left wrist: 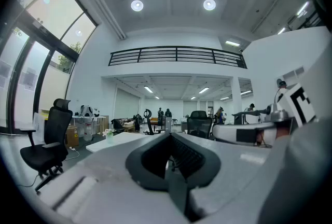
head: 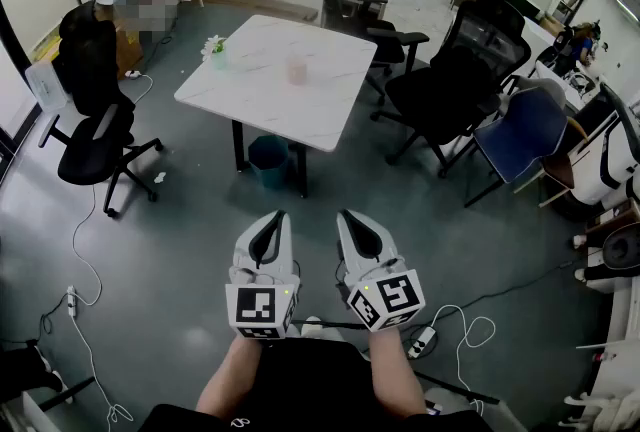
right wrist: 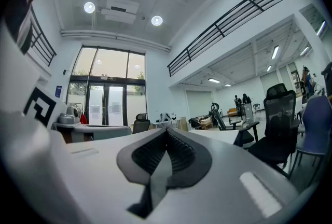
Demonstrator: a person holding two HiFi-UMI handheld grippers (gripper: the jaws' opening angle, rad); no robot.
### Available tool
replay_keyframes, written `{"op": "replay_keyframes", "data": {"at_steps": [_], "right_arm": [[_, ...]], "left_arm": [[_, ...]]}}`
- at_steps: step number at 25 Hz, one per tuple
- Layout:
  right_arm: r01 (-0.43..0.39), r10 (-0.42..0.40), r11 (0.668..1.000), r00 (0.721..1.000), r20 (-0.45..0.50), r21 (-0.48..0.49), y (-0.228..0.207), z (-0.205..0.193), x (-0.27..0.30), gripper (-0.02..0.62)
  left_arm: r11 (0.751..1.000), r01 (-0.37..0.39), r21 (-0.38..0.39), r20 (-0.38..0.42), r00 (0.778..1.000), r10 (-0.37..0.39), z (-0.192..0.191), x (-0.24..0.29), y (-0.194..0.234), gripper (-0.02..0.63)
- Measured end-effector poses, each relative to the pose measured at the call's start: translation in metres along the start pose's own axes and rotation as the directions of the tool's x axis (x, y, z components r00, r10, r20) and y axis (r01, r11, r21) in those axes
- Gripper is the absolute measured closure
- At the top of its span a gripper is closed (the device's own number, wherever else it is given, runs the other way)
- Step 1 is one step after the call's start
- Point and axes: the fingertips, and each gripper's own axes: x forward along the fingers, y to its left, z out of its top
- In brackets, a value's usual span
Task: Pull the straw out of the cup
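The left gripper (head: 278, 218) and right gripper (head: 344, 217) are held side by side, close together but apart, low in front of the body and pointing level and forward. Both have their jaws closed tip to tip with nothing between them. The bare left forearm (head: 232, 378) and right forearm (head: 392, 378) reach forward, roughly parallel.

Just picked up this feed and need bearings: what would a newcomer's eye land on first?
The left tongs and right tongs sit side by side low in the head view, both shut and empty. Ahead stands a white table with a pink cup on it, black office chairs around.
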Motion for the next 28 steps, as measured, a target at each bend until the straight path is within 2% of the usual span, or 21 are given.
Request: {"op": "replay_keyframes", "data": {"at_steps": [7,17,23,28], "right_arm": [[0.009,-0.010,0.999,1.000,0.017,0.031,-0.014,-0.001,0.004,0.594],[0.013,-0.011,0.998,1.000,-0.020,0.056,-0.033,-0.020,0.049,0.594],[-0.007,0.008,1.000,0.999,-0.044,0.018,-0.061,-0.025,0.115,0.593],[0.048,-0.048,0.999,0.998,-0.040,0.017,-0.125,-0.023,0.185,0.594]], "left_arm": [[1.000,-0.029,0.001,-0.006,1.000,0.029,-0.004,0.005,-0.001,0.605],[0.995,-0.096,-0.026,-0.042,0.995,0.095,-0.022,0.028,0.039,0.604],[0.991,-0.120,-0.061,-0.049,0.992,0.117,-0.033,0.095,0.079,0.605],[0.994,-0.071,-0.086,-0.045,0.997,0.067,-0.039,0.189,0.107,0.604]]}}
